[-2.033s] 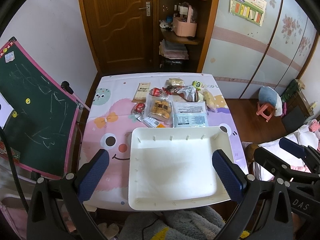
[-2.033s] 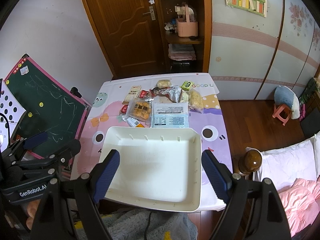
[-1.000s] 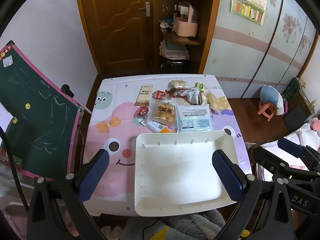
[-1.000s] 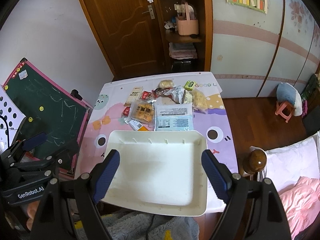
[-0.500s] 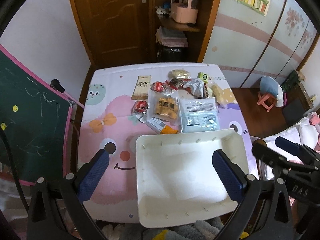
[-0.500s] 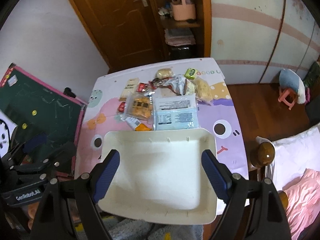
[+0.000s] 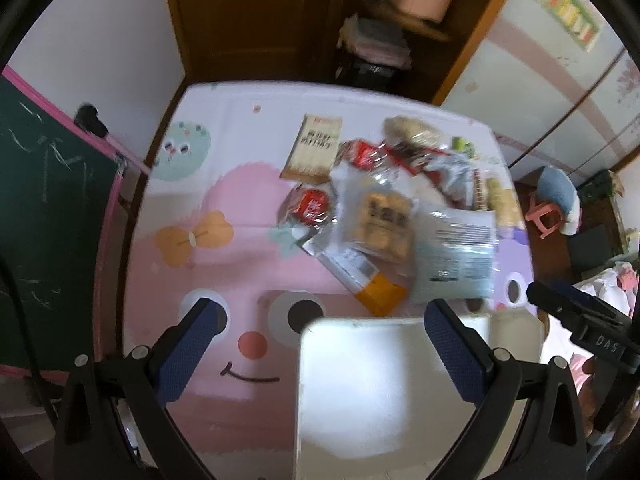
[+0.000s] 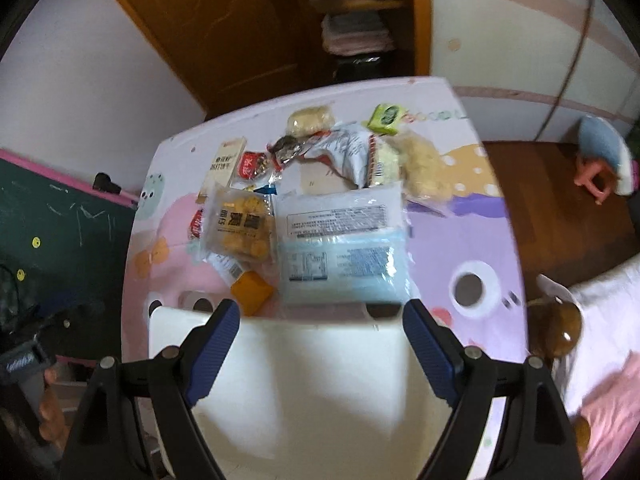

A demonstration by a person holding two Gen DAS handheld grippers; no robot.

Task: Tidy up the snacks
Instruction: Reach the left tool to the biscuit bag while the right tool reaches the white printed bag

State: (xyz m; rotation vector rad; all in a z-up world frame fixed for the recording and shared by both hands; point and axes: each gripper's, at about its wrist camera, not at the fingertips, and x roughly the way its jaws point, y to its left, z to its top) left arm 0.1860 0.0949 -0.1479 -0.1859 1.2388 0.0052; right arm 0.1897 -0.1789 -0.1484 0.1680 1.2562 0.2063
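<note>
A pile of snack packets lies on the far half of the cartoon-print table point(image 7: 224, 216) point(image 8: 460, 216): a clear bag of yellow biscuits point(image 7: 386, 220) point(image 8: 242, 226), a large pale blue packet point(image 7: 456, 256) point(image 8: 344, 252), a small red packet point(image 7: 310, 208), a beige bar point(image 7: 316, 148) point(image 8: 224, 164) and a green packet point(image 8: 386, 118). An empty white tray point(image 7: 384, 396) point(image 8: 312, 396) sits at the near edge. My left gripper point(image 7: 320, 340) hovers open above the tray's left rim. My right gripper point(image 8: 322, 336) hovers open above the tray's far rim, short of the blue packet.
A green chalkboard point(image 7: 44, 216) point(image 8: 52, 216) leans left of the table. A wooden door point(image 7: 248, 12) and shelf unit stand behind it. A bed with pink bedding point(image 8: 592, 364) and a round bedpost knob point(image 8: 558, 328) lie to the right, with a pink stool point(image 8: 596, 172) on the floor.
Both grippers have moved forward and down toward the snack pile, so the packets look larger and the tray has slid to the bottom of each view. Both stay open.
</note>
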